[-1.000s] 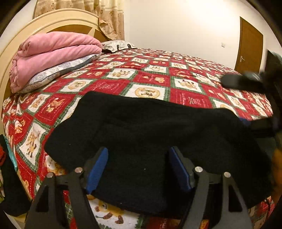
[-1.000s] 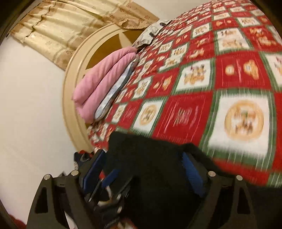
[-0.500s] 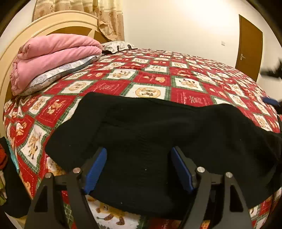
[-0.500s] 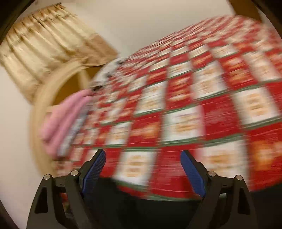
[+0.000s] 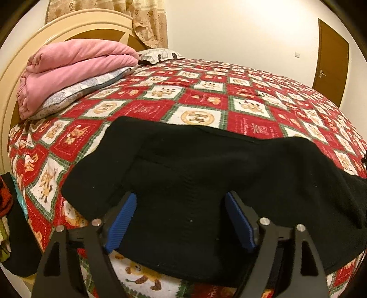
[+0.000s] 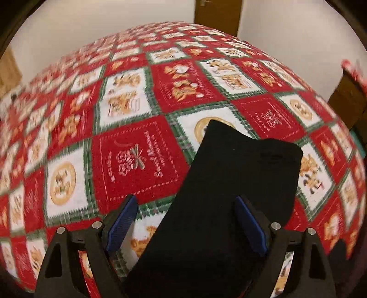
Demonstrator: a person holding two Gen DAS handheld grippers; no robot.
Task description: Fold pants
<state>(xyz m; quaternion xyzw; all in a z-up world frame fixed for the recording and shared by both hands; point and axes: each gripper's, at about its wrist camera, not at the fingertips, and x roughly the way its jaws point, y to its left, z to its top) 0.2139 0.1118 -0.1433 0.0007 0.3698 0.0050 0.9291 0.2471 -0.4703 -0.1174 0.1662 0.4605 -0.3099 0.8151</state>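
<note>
On the red patchwork quilt [image 5: 206, 96], the black pants [image 5: 206, 174] are lying flat near the bed's front edge, their right end running out of the left view. The left gripper [image 5: 181, 220] and right gripper [image 6: 187, 223] are both hovering spread wide, gripping nothing; the leg end [image 6: 247, 165] is lying between the right fingers.

1. Pants [image 5: 206, 174]: right end ran past the frame edge in left view; near hem hid behind gripper frame.
2. Quilt [image 6: 75, 110]: left side blurred in right view, motifs unreadable.
3. Door [image 6: 218, 11]: top cut off.
4. Clothes [image 5: 5, 206] at left edge: cropped, unclear.
</note>
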